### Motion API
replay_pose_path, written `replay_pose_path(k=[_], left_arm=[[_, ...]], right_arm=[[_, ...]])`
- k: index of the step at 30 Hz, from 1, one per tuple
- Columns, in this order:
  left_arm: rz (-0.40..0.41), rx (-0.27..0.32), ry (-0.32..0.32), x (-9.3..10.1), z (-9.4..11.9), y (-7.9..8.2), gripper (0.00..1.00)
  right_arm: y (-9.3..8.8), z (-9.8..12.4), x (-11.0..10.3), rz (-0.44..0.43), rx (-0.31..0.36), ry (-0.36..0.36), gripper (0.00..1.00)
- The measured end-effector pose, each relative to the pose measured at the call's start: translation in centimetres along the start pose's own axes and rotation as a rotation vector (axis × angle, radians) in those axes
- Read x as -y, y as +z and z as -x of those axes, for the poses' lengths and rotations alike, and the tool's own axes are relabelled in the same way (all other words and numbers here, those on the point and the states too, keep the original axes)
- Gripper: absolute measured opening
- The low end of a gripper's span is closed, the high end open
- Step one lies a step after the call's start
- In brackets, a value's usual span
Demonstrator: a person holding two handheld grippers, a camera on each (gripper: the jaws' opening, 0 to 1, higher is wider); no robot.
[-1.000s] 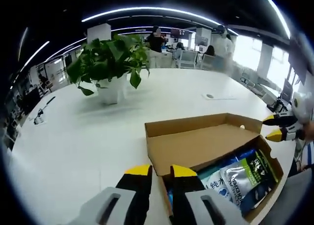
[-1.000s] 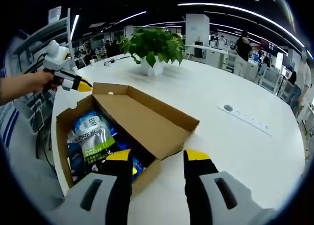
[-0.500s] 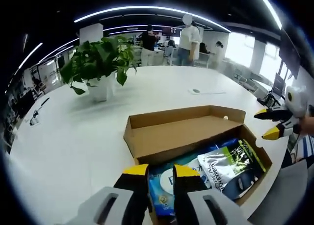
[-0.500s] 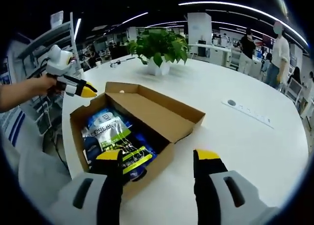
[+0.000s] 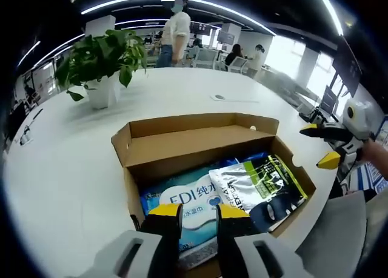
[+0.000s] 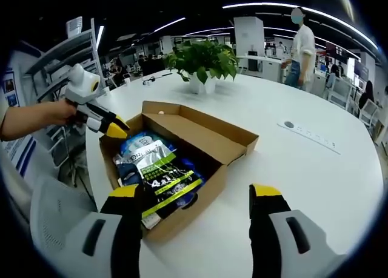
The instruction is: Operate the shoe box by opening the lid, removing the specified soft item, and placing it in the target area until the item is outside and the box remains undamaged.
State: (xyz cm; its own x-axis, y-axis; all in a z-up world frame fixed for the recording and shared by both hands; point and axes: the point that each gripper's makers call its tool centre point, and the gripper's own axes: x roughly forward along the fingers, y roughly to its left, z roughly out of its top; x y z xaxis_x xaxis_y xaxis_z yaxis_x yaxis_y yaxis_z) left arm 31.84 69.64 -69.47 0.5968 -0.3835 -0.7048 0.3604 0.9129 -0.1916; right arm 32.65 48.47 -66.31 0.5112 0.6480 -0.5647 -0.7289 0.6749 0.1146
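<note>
L gripper (image 5: 197,210): yellow-tipped fingers (image 5: 165,210) set w/ a narrow gap, nothing between them; tips hang just over the near edge of the shoe box (image 5: 182,146), above the blue wipes pack (image 5: 182,202). In the right gripper view the same gripper (image 6: 116,128) shows at the box's far-left corner, held by a hand (image 6: 60,111).

R gripper (image 6: 194,193): fingers (image 6: 124,193) spread wide, holding nothing; left tip is in front of the box's near wall, right tip over bare table (image 6: 315,181). In the left gripper view it (image 5: 321,146) hovers just off the box's right end, jaws apart.

Box is cardboard, open, lid (image 5: 200,142) folded back and standing up along the far side. Inside: silver/green pouch (image 5: 257,184) lying on top of the blue pack, both still in the box. In the right gripper view the pouch (image 6: 159,169) runs lengthwise down the box (image 6: 206,142).

Beyond: white round table, potted plant (image 5: 97,54) well behind the box, a small flat plate w/ a round spot (image 6: 306,135) on the tabletop to the right. A person (image 5: 173,26) stands at the table's far edge; office w/ ceiling light strips behind.
</note>
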Motion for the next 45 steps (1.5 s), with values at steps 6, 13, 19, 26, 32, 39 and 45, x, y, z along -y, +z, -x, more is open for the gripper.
replay_pose_path(k=[6, 13, 19, 26, 32, 39, 45], left_arm=[[-0.004, -0.039, -0.039, 1.2, -0.6, -1.2, 0.22], [0.001, -0.087, -0.081, 2.3, -1.4, -2.4, 0.22], [0.047, -0.118, -0.136, 3.3, -2.0, -3.1, 0.21], [0.085, -0.142, -0.185, 4.2, -2.6, -3.6, 0.16], [0.122, -0.134, -0.223, 4.4, -2.7, -3.5, 0.12], [0.137, -0.106, -0.239, 4.9, -2.5, -3.0, 0.01], [0.143, -0.095, -0.244, 4.9, -2.1, -2.8, 0.00]], right_arm=[[-0.4, 0.6, -0.7, 0.031, 0.000, 0.006, 0.73], [-1.1, 1.0, -1.3, 0.017, 0.002, 0.006, 0.73], [-1.7, 1.1, -1.7, 0.002, -0.002, 0.012, 0.73], [-2.1, 1.0, -2.3, -0.017, -0.008, 0.019, 0.73], [-2.3, 0.8, -2.8, -0.024, -0.013, 0.028, 0.72], [-2.4, 0.4, -3.5, -0.031, -0.018, 0.046, 0.69], [-2.5, 0.1, -4.1, -0.033, -0.025, 0.063, 0.66]])
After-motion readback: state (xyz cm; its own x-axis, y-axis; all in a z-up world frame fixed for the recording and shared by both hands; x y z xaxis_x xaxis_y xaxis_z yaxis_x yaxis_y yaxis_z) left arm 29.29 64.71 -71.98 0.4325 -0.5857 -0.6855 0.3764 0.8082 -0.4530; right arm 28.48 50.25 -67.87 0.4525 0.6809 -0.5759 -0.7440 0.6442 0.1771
